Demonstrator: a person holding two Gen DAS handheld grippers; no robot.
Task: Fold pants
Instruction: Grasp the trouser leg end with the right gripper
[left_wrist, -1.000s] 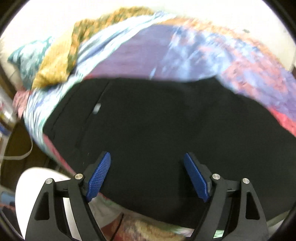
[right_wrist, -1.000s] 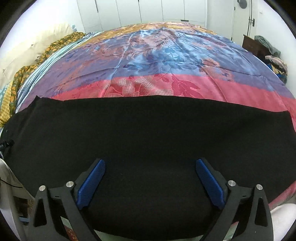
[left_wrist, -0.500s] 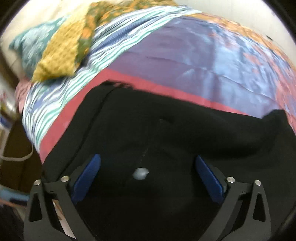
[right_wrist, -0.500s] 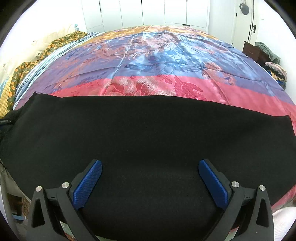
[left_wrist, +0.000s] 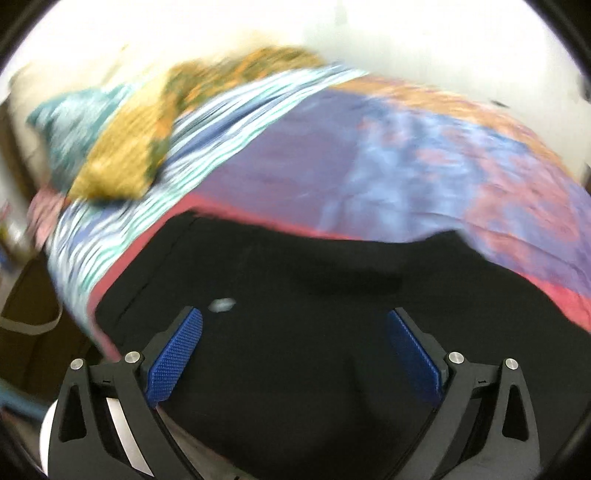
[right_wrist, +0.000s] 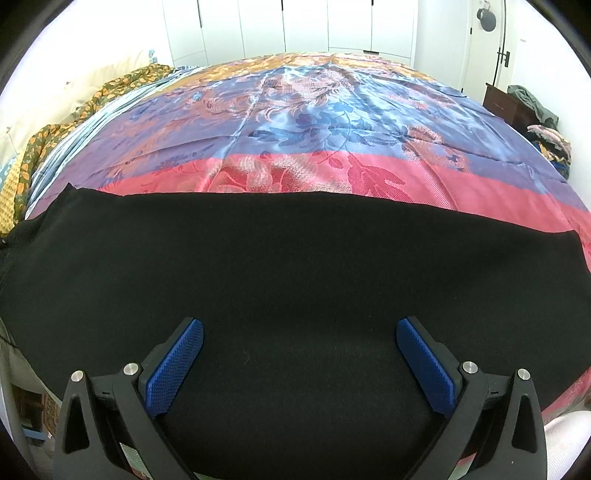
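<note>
1. Left wrist view, blurred. The left gripper (left_wrist: 293, 345) hangs over the waist end of the black pants (left_wrist: 295, 295), its blue pads spread wide with nothing between them. The jaws have just been opening. A small pale tag (left_wrist: 221, 305) shows on the cloth. The pants lie flat on the bed's satin bedspread (left_wrist: 406, 166); a yellow patterned cloth (left_wrist: 122, 162) sits near the head.
2. Judgement: next grasp wants both layers at the waist edge, pinched cleanly, then carried level so the fold lands square.
3. Against the earlier frame: view has swung, more bedspread shows, jaws wider.
4. Right wrist view, sharp. The right gripper (right_wrist: 299, 354) hovers wide, holding nothing, above the pants (right_wrist: 295, 258), which stretch flat across the pink border of the bedspread (right_wrist: 295, 110).
5. Hardly changed from the earlier frame.
</note>
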